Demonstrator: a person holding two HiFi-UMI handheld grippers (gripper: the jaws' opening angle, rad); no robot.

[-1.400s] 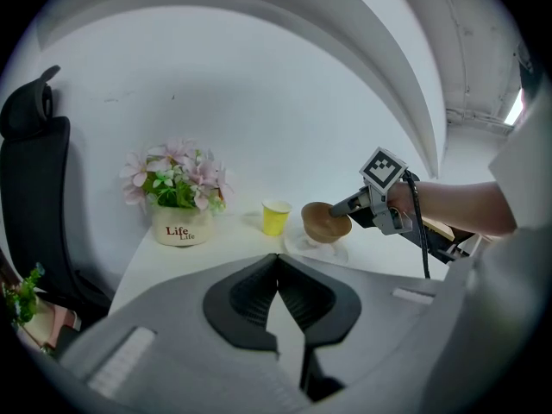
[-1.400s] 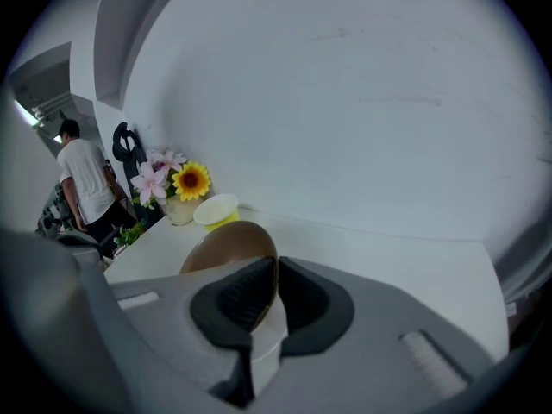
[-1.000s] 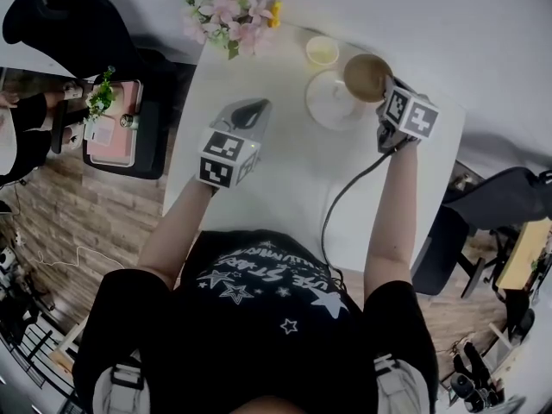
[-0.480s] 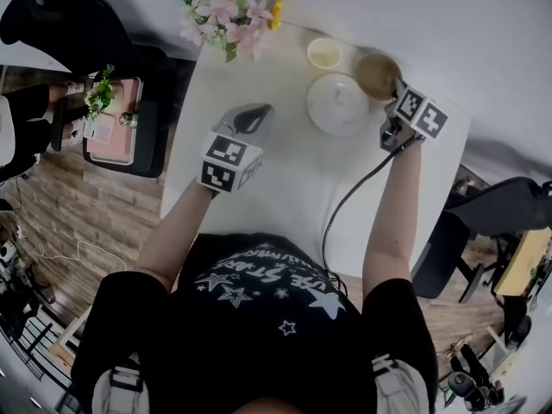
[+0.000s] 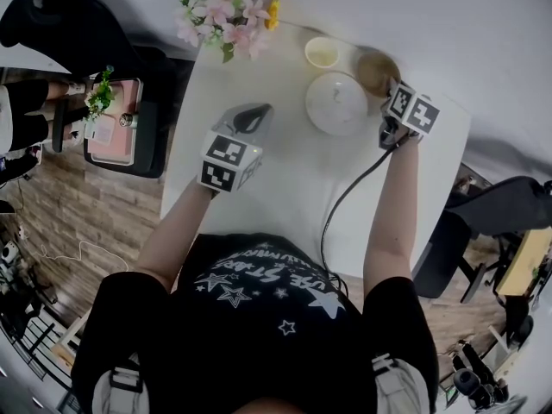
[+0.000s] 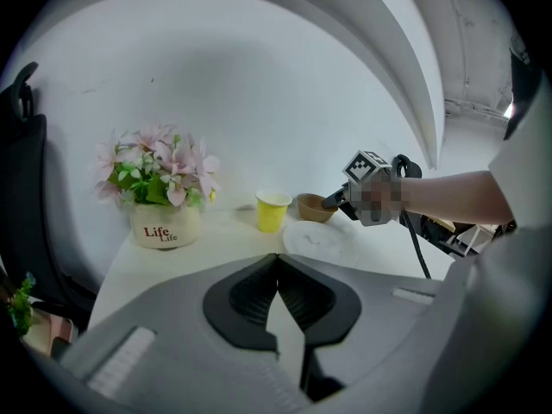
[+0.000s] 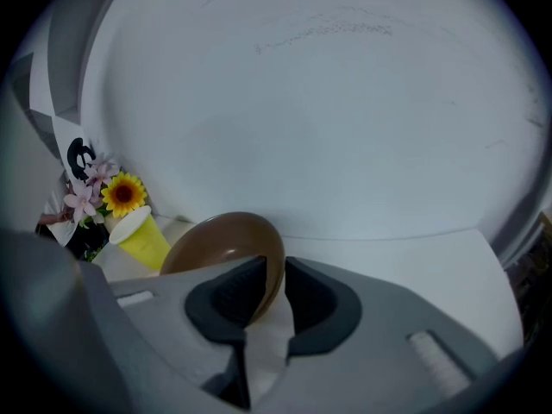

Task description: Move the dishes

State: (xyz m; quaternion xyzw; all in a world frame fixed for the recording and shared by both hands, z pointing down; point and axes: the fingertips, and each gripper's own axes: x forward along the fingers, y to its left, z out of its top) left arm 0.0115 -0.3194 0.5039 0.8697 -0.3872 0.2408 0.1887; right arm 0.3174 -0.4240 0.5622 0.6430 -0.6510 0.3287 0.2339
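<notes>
The fingers (image 7: pixel 228 296) of the right gripper (image 7: pixel 274 274) pinch the rim of a brown bowl (image 7: pixel 228 240), one pad inside the bowl and one outside. The head view places this grasp at the far right corner of the white tabletop (image 5: pixel 285 179). From there the bowl (image 5: pixel 373 69) sits just beyond the marker cube of the right gripper (image 5: pixel 390 93). The left gripper view shows the bowl (image 6: pixel 315 207) low at the tabletop, though whether its base touches the surface cannot be told.

The fingers (image 6: pixel 250 296) of the left gripper (image 6: pixel 278 296) are pressed together on nothing, with only bare tabletop showing past them. That left gripper (image 5: pixel 250 115) hovers over the middle left of the tabletop, well apart from the dishes.

Just beside the bowl, toward the person's left, lies a white plate (image 5: pixel 336 103), empty and flat. A yellow cup (image 5: pixel 322 53) stands upright near the plate's far edge. A pot of pink flowers (image 5: pixel 228 15) marks the far left corner.

On this evidence the job appears to be in its opening half. One dish, the bowl, is in hand, while the plate and the cup lie ungripped where they stand. The pictures do not show where the dishes are bound. If the bowl is at its spot, the next move is likely to let go of the rim. The plate and perhaps the cup are left to shift, with the idle left gripper free to help.
</notes>
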